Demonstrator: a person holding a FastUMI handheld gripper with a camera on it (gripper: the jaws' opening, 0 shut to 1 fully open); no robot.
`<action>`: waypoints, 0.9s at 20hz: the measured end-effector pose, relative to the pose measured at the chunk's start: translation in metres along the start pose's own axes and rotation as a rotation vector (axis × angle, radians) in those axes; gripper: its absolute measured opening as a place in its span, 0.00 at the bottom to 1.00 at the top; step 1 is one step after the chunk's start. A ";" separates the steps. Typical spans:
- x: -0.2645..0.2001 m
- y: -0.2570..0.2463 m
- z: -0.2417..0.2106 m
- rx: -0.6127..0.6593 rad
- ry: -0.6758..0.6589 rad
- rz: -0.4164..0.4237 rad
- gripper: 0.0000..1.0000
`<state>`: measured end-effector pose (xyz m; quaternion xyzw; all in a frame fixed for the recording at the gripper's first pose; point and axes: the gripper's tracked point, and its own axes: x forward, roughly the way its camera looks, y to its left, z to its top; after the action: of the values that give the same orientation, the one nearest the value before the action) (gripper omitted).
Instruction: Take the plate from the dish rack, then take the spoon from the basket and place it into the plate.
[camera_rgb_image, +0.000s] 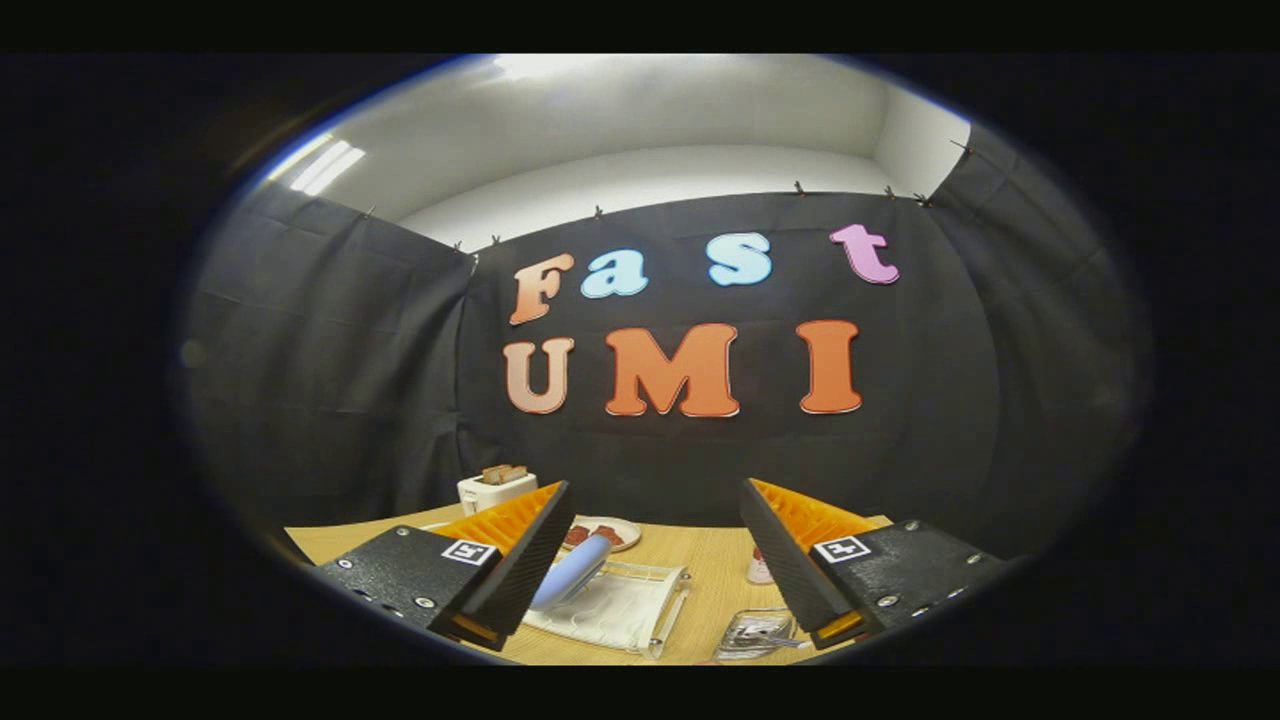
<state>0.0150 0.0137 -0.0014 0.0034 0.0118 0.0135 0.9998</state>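
My gripper (655, 490) is open and held high above a wooden table (715, 565), with nothing between its fingers. Below the left finger (515, 560) a pale blue plate (573, 575) stands tilted in a clear dish rack (630, 605); the finger hides the plate's left part. Closer to me, by the right finger (790, 555), sits a small see-through basket (755, 635) with metal cutlery in it. I cannot make out the spoon's shape.
A white toaster (495, 490) with bread stands at the table's far left. A small plate of food (608, 533) lies behind the rack. A little bottle (760, 570) stands just left of the right finger. Black cloth walls close the booth.
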 end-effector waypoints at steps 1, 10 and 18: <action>0.002 0.000 -0.002 -0.005 0.004 -0.003 0.99; 0.020 0.020 -0.026 -0.009 0.085 0.032 0.99; 0.050 0.049 -0.076 0.030 0.290 0.129 0.99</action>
<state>0.0618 0.0649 -0.0781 0.0170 0.1559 0.0781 0.9845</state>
